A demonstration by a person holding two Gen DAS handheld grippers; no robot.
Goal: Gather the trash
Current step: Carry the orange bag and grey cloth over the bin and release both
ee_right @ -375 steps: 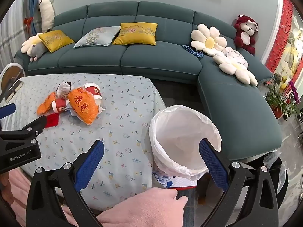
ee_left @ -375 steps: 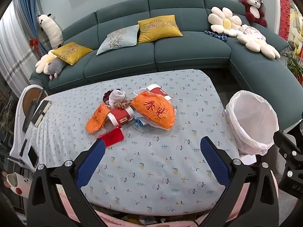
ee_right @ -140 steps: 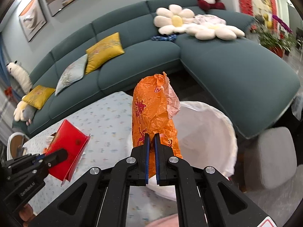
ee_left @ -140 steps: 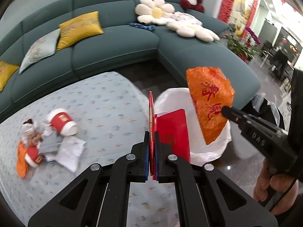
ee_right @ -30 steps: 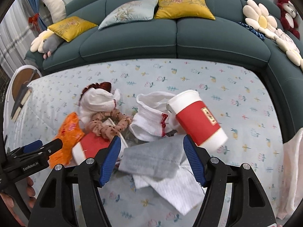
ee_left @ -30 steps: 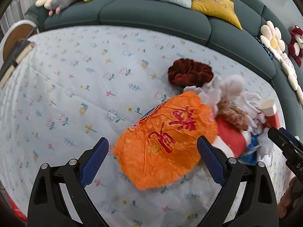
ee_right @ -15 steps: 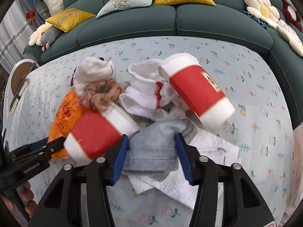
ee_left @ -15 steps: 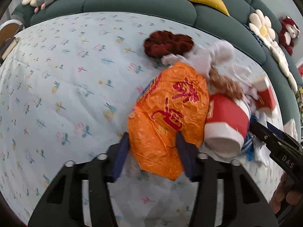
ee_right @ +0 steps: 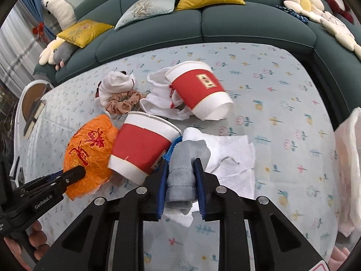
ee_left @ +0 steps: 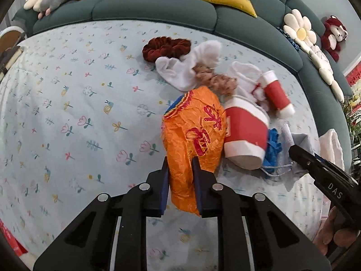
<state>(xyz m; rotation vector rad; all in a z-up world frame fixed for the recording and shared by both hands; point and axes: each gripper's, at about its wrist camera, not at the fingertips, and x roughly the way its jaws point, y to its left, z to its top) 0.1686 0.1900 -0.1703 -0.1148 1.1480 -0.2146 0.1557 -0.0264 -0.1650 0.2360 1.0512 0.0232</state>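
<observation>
Now both tongs, wide open a second ago, are closing: left tongs [ee_left: 180, 169] pinch the orange bag [ee_left: 195, 135], right tongs [ee_right: 180, 174] squeeze the grey cloth [ee_right: 183, 169], mid-desk [ee_left: 67, 90]; both seem ready for binning.

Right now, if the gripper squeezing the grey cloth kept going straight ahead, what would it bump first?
The right gripper, closing on the grey cloth, would probably push that cloth into the white paper towel and the tablecloth beneath. Depth is hard to judge here.

Both tongs, lately wide, now closing: orange bag [ee_left: 194, 142], grey cloth [ee_right: 183, 169].
</observation>
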